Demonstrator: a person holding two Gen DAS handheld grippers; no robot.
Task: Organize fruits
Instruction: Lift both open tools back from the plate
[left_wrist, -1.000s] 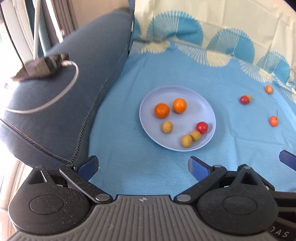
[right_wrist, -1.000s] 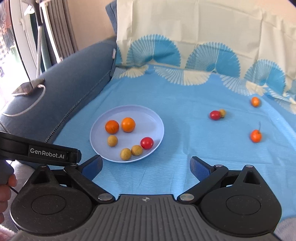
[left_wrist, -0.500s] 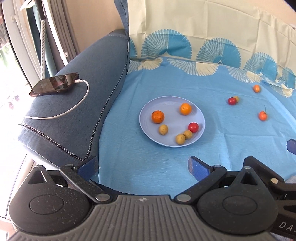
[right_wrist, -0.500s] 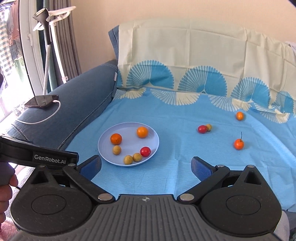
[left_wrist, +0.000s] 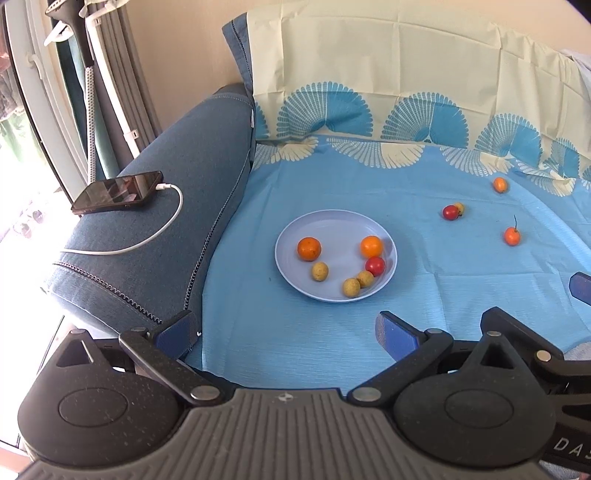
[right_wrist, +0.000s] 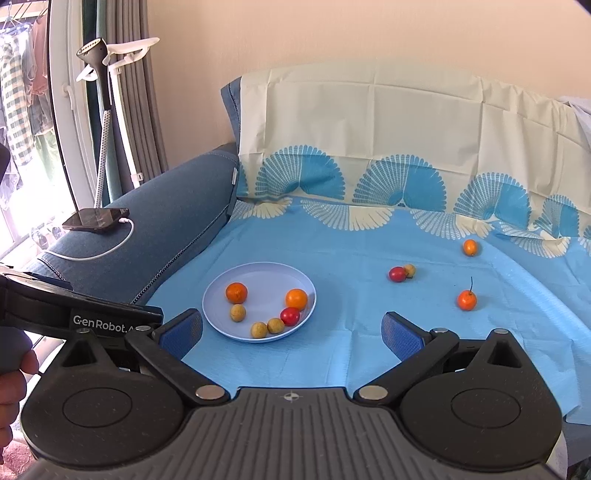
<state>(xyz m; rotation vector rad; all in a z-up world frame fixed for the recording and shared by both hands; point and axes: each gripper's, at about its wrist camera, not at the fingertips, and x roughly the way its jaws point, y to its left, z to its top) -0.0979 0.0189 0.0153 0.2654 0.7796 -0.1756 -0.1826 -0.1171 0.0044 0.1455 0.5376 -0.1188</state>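
You held both grippers back from the fruit, low over the near edge of the blue cloth (left_wrist: 295, 206). Your left gripper (left_wrist: 284, 330) had its blue-padded fingers spread wide with nothing between them, and your right gripper (right_wrist: 291, 330) was released the same way, empty.

The pale plate (left_wrist: 334, 225) sat on the cloth ahead of you, near the sofa arm (left_wrist: 177, 184). In it lay two oranges (left_wrist: 309, 249), a red cherry tomato (left_wrist: 375, 266) touching the right-hand orange, and three small yellowish fruits (left_wrist: 319, 271), two of them touching each other near the front rim.

Four pieces were out on the cloth, well apart from the plate on its right: a red fruit (right_wrist: 397, 274) touching a small yellowish one (right_wrist: 409, 270), an orange fruit with a stem (right_wrist: 467, 299) nearer you, and another small orange fruit (right_wrist: 470, 247) farther back by the fan pattern.

In the right wrist view your left gripper's body carried white lettering reading "GenRobot.A", cut off by a finger; in the left wrist view the right one showed only "DAS" at the frame edge. A phone (left_wrist: 118, 192) on a white cable (left_wrist: 162, 229) lay on the sofa arm.
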